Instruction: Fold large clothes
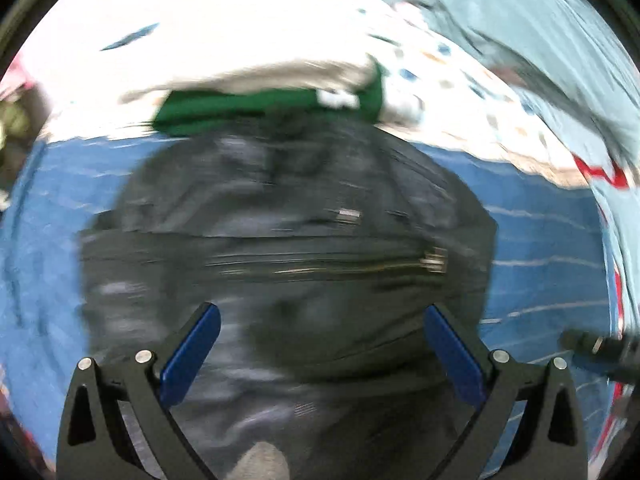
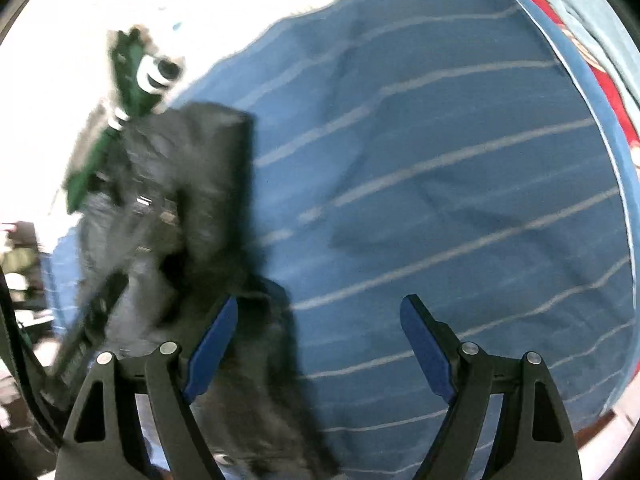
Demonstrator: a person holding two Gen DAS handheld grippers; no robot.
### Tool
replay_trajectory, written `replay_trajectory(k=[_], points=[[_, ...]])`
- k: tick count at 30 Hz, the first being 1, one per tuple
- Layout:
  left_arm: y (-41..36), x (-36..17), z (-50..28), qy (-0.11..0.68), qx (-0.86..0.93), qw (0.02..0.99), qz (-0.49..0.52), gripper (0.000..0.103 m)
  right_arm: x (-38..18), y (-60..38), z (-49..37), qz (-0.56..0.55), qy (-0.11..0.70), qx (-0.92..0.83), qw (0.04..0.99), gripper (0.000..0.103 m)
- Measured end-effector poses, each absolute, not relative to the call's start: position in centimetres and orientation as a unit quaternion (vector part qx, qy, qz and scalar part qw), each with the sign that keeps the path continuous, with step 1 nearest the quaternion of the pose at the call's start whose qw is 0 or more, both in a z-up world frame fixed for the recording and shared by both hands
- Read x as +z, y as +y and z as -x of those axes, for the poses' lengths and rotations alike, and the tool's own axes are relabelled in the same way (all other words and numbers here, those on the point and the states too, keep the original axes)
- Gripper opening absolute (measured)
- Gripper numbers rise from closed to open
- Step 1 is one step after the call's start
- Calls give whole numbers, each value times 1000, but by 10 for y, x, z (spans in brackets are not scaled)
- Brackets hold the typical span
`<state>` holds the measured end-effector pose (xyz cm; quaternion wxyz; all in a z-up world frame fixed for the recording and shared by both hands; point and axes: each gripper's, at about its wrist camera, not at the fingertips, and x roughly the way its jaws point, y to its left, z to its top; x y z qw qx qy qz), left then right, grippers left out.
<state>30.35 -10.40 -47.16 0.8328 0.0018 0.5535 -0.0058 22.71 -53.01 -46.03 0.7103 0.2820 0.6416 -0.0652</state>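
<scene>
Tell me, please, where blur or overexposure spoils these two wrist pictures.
Left wrist view: the dark zippered jacket is streaked by motion blur, and the white bedding behind is blown out. Right wrist view: the blue striped sheet is fairly sharp; the jacket is smeared, the top-left washed out.

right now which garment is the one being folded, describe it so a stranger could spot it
Find the blue bedspread with thin pale stripes. On it lies a dark, nearly black jacket, directly ahead of the open left gripper. Unlike the green cloth at its far edge, it has a metal zip across it.
</scene>
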Motion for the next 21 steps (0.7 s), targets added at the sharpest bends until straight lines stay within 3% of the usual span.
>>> replay_trajectory(k=[3,7,14,15,17,21], points=[[-39,-456,-285,544,69,836,-2,103,-448,-507,-243,-311,632,-17,709,84],[41,-479,-278,559,176,810,-41,103,-451,-473,-274,-326,632,44,702,76],[115,-523,-301,573,258,777,-25,103,-503,-393,-324,-263,684,88,675,68],[119,-528,-304,575,257,776,-21,103,-514,-385,-328,-247,697,83,668,62],[122,-533,-306,583,252,772,-10,103,-532,-371,-326,-200,715,52,668,18],[119,-517,-310,579,234,781,13,103,-502,-371,-312,-193,671,4,716,7]])
